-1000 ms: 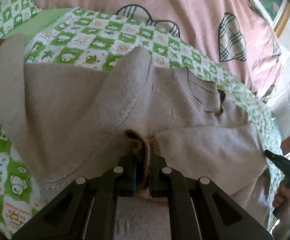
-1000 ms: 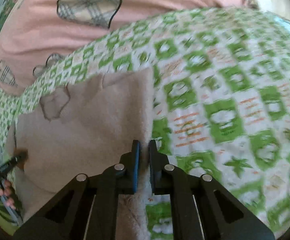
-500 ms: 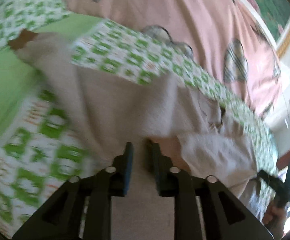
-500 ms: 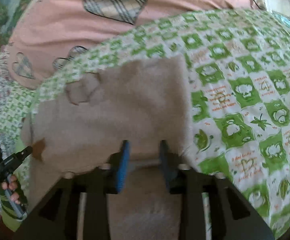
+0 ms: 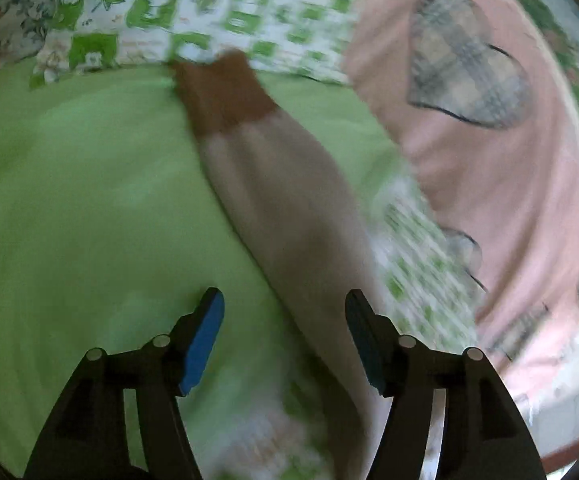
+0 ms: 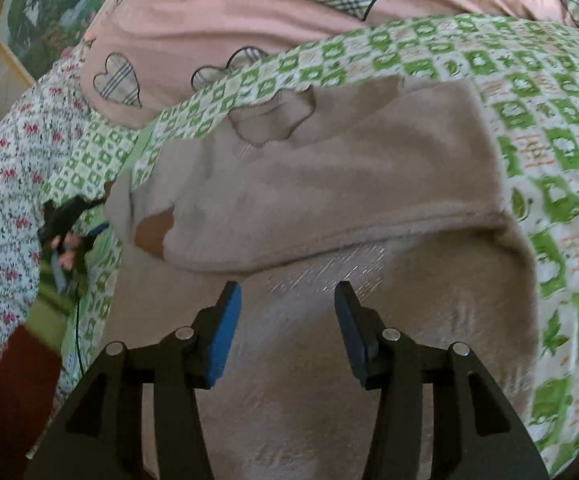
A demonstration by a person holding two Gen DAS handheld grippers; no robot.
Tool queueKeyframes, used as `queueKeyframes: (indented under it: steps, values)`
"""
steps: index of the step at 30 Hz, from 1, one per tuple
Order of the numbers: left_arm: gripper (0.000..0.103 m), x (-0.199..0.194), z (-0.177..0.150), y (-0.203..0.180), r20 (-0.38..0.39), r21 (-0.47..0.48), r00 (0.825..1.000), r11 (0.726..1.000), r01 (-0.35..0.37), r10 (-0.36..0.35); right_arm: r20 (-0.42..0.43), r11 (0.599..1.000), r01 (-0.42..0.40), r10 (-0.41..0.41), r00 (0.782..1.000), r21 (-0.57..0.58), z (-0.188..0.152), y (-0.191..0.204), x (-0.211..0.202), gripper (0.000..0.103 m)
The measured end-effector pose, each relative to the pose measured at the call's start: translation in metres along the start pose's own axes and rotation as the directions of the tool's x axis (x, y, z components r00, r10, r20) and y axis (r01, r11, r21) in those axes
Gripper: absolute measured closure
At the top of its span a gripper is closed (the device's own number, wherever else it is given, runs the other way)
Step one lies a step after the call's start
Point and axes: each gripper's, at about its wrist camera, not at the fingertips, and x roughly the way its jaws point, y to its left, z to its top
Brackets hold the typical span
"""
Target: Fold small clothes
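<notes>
A beige knit sweater [image 6: 349, 184] lies on the bed, neckline [image 6: 273, 124] toward the pink duvet. One sleeve is folded across its body and ends in a brown cuff [image 6: 155, 234]. My right gripper [image 6: 287, 286] hovers open over the lower body, nothing between its blue pads. In the left wrist view the other sleeve [image 5: 289, 200] stretches out over the plain green sheet to its brown cuff [image 5: 225, 92]. My left gripper [image 5: 284, 296] is over this sleeve with its jaws opening; the sleeve runs between them near the right finger [image 5: 359, 320], unpressed. The view is blurred.
A pink duvet [image 6: 217, 12] with plaid hearts lies behind the sweater. The green-and-white checked sheet [image 6: 549, 128] spreads to the right, a plain green sheet [image 5: 69, 200] to the left. A hand holds the left gripper [image 6: 65, 220] beside floral fabric [image 6: 5, 184]. A framed picture [image 6: 37, 16] hangs at upper left.
Both grippers have let go of the sweater and opened. The left one swung fast to the left, out along the spread sleeve. The right one drew back over the body.
</notes>
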Motion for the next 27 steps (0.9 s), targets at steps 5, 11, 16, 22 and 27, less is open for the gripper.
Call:
queueKeyframes:
  steps: [5,11,16,22,27]
  values:
    - [0.033,0.025,0.046,0.018,0.051,-0.111,0.997,0.992,0.066,-0.061,-0.023,1.0,0.012,-0.012,1.0,-0.01,-0.003,0.004,0.002,0.053]
    - [0.094,0.041,0.061,0.0,0.067,-0.028,0.998,1.0,-0.003,0.005,-0.057,1.0,-0.004,0.004,0.998,0.0,-0.008,0.008,0.012,0.053]
    - [0.1,0.01,0.04,-0.037,0.137,0.087,0.989,0.995,0.052,-0.063,-0.039,1.0,-0.02,0.019,0.999,-0.021,-0.008,0.015,0.005,0.053]
    - [0.1,-0.049,-0.019,-0.112,0.129,0.291,0.962,0.937,0.194,-0.239,-0.003,0.999,-0.032,0.032,0.999,-0.008,-0.011,0.014,-0.007,0.053]
    - [0.1,-0.081,-0.093,-0.187,0.038,0.493,0.929,0.816,0.302,-0.367,0.02,0.999,-0.037,0.036,0.999,0.014,-0.018,0.009,-0.018,0.053]
